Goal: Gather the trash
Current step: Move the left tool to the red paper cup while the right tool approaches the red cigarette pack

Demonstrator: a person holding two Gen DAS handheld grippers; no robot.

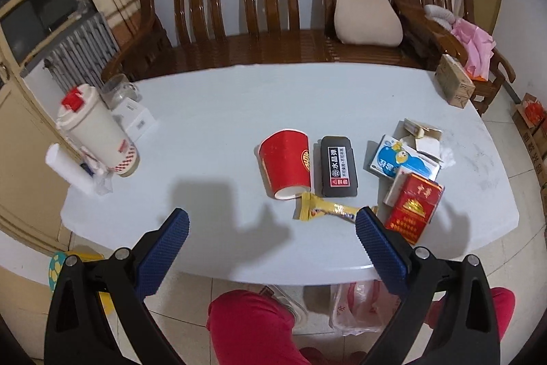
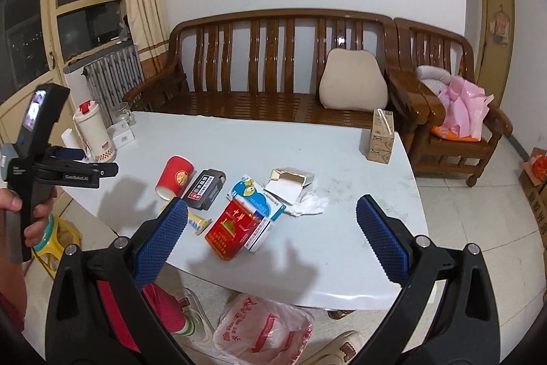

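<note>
The trash is lying in a loose cluster at the centre of the pale table (image 1: pixel 212 112). A red paper cup (image 1: pixel 285 163) is resting on its side with its open mouth facing the near edge, nothing visible inside. Just beside it on the right a black case (image 1: pixel 338 166) is lying flat. A yellow wrapper (image 1: pixel 324 211) is sitting below both, at the cup's mouth. Right of centre, a red cigarette pack (image 1: pixel 413 211) is leaning over a blue and white carton (image 1: pixel 403 159). Above them an opened cardboard box (image 2: pixel 290 182) is showing a bare interior beside crumpled white tissue (image 2: pixel 312 204).

The left gripper (image 1: pixel 271 228) is hovering over the near table edge with its blue pads spread wide, holding nothing. The right gripper (image 2: pixel 271 218) is likewise gaping, empty, above the cigarette pack.

At the bottom of the right wrist view a plastic bag (image 2: pixel 263 330) is sitting on the floor under the table, its contents unclear. A white tumbler (image 1: pixel 95 132) is standing at the left edge, and a tan carton (image 2: pixel 381 139) with a straw at the far right corner.
</note>
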